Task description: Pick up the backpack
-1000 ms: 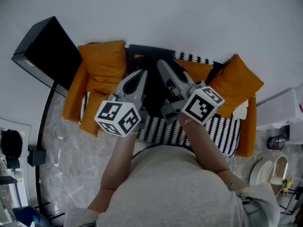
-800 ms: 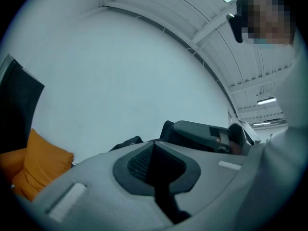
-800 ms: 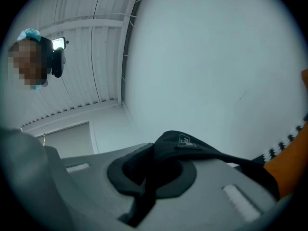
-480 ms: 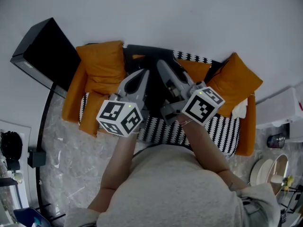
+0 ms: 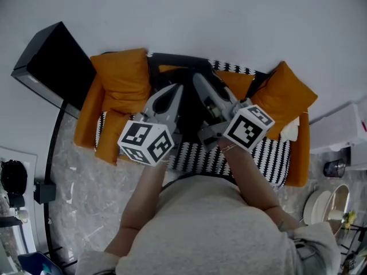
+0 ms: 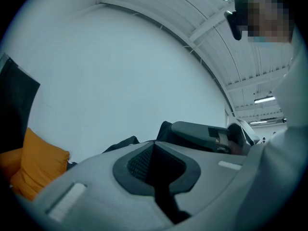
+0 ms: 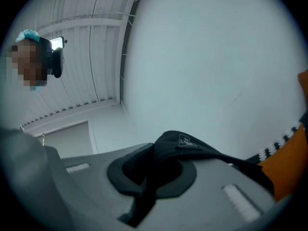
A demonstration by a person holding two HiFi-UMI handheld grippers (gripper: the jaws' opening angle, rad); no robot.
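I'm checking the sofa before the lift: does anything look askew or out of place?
Only small things. The right cushion sits cocked on one corner, unlike the squarer left cushion. Something white and crumpled is wedged at the sofa's right end. Nothing looks spilled, and the backpack shows no damage.

Top (image 5: 212, 228): light grey, loose, sleeves (image 5: 312, 239) bunched near the elbows. Left gripper (image 5: 174, 89), right gripper (image 5: 198, 78): grey, smooth, tapered shells; dark pads (image 6: 139, 162) with meshed faces. Rear cube (image 5: 145, 142) on each: white faces, black square markers.
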